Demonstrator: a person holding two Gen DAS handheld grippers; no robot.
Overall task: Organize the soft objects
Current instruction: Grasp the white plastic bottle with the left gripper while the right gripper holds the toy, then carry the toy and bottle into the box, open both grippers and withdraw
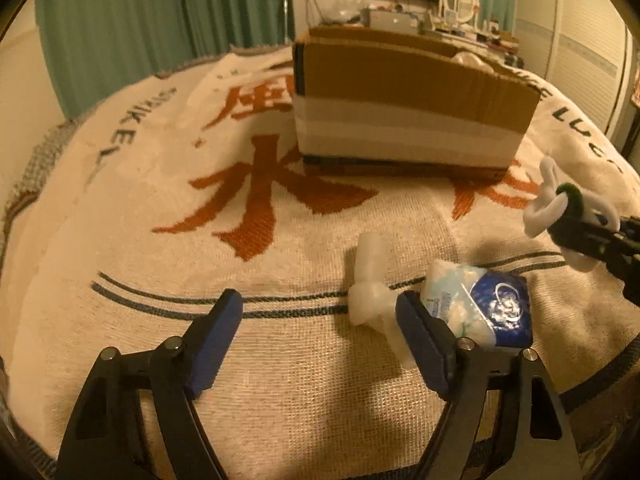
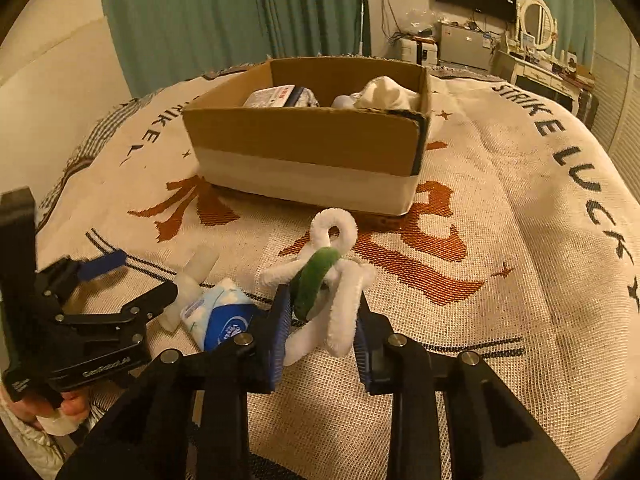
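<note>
Right gripper (image 2: 320,332) pinching the light, squashy plush toy (image 2: 340,300) at mid-body; left gripper (image 1: 320,328) wide open beside tissue pack (image 1: 480,308).

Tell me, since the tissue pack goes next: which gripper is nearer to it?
Left. The left gripper has one open finger right beside the tissue pack; the right gripper holds the fuzzy loop toy farther off.

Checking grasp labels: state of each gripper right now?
Left gripper: open, holding nothing, beside the tissue pack on the blanket.
Right gripper: shut on the white and green plush toy.
</note>
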